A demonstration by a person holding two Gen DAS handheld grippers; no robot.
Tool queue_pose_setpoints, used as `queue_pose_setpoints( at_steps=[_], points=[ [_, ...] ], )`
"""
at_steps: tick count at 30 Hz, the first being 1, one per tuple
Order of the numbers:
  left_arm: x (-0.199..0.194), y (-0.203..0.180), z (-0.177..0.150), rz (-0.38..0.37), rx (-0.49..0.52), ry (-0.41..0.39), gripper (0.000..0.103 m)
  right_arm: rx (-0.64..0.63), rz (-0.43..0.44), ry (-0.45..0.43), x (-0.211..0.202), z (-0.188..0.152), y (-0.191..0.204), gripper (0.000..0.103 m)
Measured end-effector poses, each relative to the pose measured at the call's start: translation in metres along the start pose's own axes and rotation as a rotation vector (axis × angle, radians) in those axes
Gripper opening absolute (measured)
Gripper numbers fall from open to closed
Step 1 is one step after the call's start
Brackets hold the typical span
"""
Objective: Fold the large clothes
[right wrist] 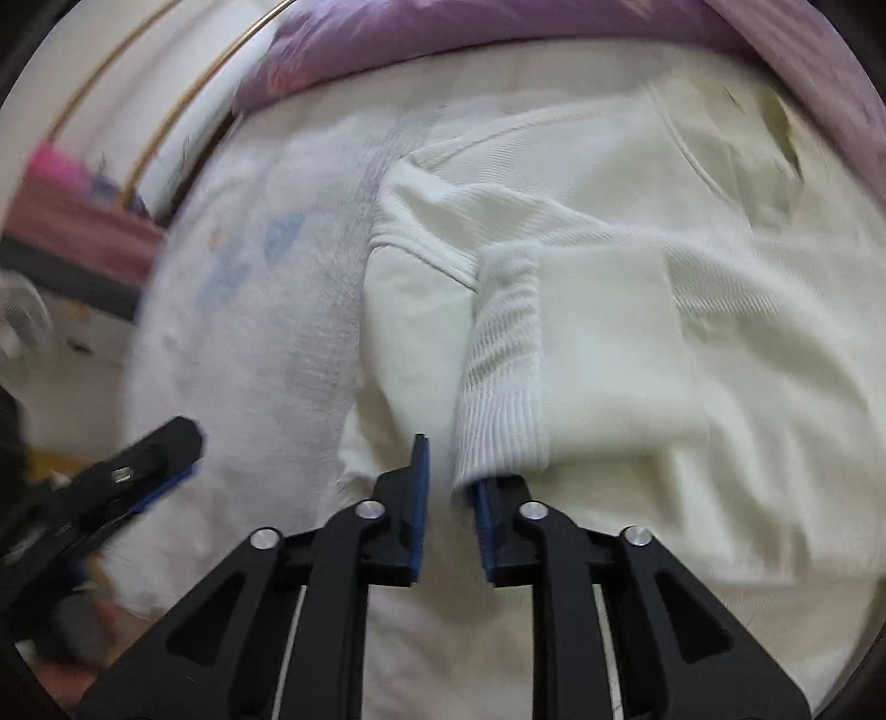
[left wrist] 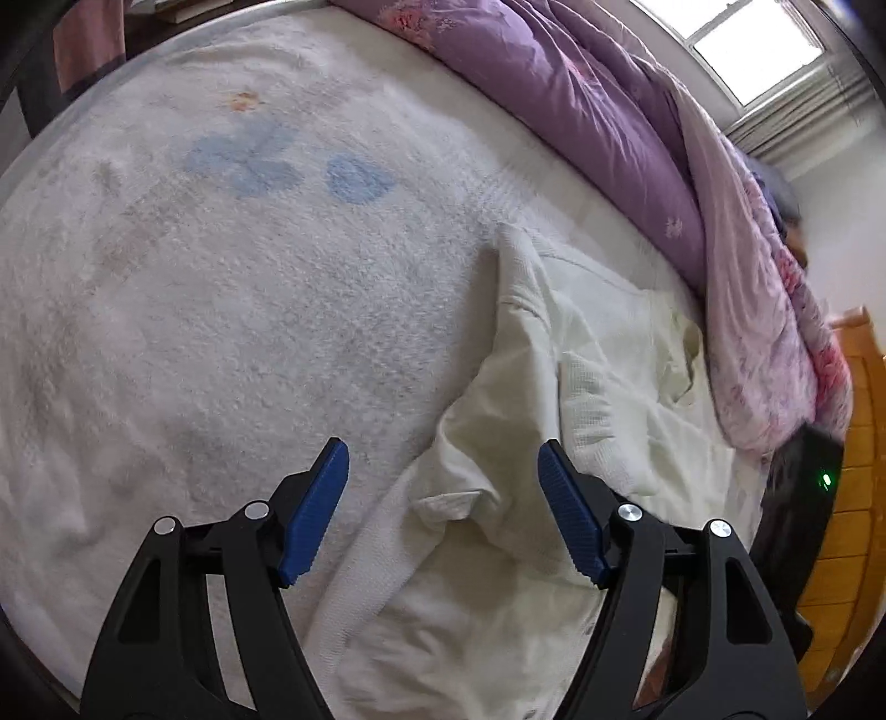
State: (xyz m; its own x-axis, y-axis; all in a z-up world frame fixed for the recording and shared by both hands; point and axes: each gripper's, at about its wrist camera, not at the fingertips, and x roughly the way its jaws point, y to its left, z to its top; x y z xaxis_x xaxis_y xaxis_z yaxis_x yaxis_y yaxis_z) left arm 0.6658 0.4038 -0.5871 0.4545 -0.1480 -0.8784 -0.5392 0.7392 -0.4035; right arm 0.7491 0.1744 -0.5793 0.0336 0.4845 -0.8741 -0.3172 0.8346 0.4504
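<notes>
A cream sweatshirt lies crumpled on a white fuzzy blanket on a bed. My left gripper is open wide, hovering over the sweatshirt's near edge, empty. In the right wrist view the sweatshirt fills the middle and right, with one sleeve folded across the body. Its ribbed cuff hangs just ahead of my right gripper, whose jaws stand a little apart; the cuff's end touches the right pad. The left gripper shows at the lower left of that view.
A purple floral duvet is bunched along the far side of the bed. A wooden headboard and a black device with a green light are at right. A window is beyond. The blanket has blue prints.
</notes>
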Motion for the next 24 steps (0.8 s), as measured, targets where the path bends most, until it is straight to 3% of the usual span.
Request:
queue_pose_setpoints(
  at_steps=[2, 5, 8, 10, 12, 14, 17, 18, 19, 20, 21, 24],
  points=[
    [0.001, -0.007, 0.003, -0.024, -0.001, -0.001, 0.072, 0.055, 0.084, 0.006, -0.024, -0.005, -0.017, 0.024],
    [0.013, -0.040, -0.001, -0.051, 0.066, 0.031, 0.072, 0.061, 0.111, -0.029, -0.062, -0.013, -0.040, 0.055],
    [0.035, -0.093, -0.012, -0.067, 0.196, 0.089, 0.072, 0.095, 0.070, -0.089, -0.092, -0.019, -0.075, 0.054],
    [0.053, -0.129, -0.024, -0.059, 0.307, 0.123, 0.072, 0.121, -0.075, -0.139, -0.109, -0.020, -0.115, 0.046],
    [0.076, -0.165, -0.042, -0.057, 0.416, 0.162, 0.072, 0.187, -0.157, -0.127, -0.113, -0.023, -0.157, 0.033],
    [0.103, -0.189, -0.059, 0.022, 0.539, 0.191, 0.072, 0.249, -0.174, -0.119, -0.116, -0.023, -0.195, 0.033],
    [0.144, -0.202, -0.079, 0.267, 0.719, 0.184, 0.066, 0.260, -0.196, -0.063, -0.111, -0.024, -0.233, 0.033],
    [0.151, -0.196, -0.078, 0.360, 0.734, 0.163, 0.063, 0.264, -0.207, -0.050, -0.109, -0.026, -0.241, 0.033],
    [0.150, -0.189, -0.073, 0.390, 0.704, 0.140, 0.061, 0.275, -0.218, -0.030, -0.105, -0.028, -0.251, 0.033],
    [0.144, -0.179, -0.065, 0.396, 0.659, 0.119, 0.073, 0.284, -0.216, -0.033, -0.106, -0.032, -0.259, 0.033],
    [0.131, -0.164, -0.053, 0.387, 0.586, 0.081, 0.078, 0.289, -0.217, -0.035, -0.107, -0.034, -0.266, 0.033],
    [0.085, -0.133, -0.027, 0.379, 0.447, -0.031, 0.080, 0.293, -0.221, -0.062, -0.114, -0.037, -0.274, 0.033]
  ],
)
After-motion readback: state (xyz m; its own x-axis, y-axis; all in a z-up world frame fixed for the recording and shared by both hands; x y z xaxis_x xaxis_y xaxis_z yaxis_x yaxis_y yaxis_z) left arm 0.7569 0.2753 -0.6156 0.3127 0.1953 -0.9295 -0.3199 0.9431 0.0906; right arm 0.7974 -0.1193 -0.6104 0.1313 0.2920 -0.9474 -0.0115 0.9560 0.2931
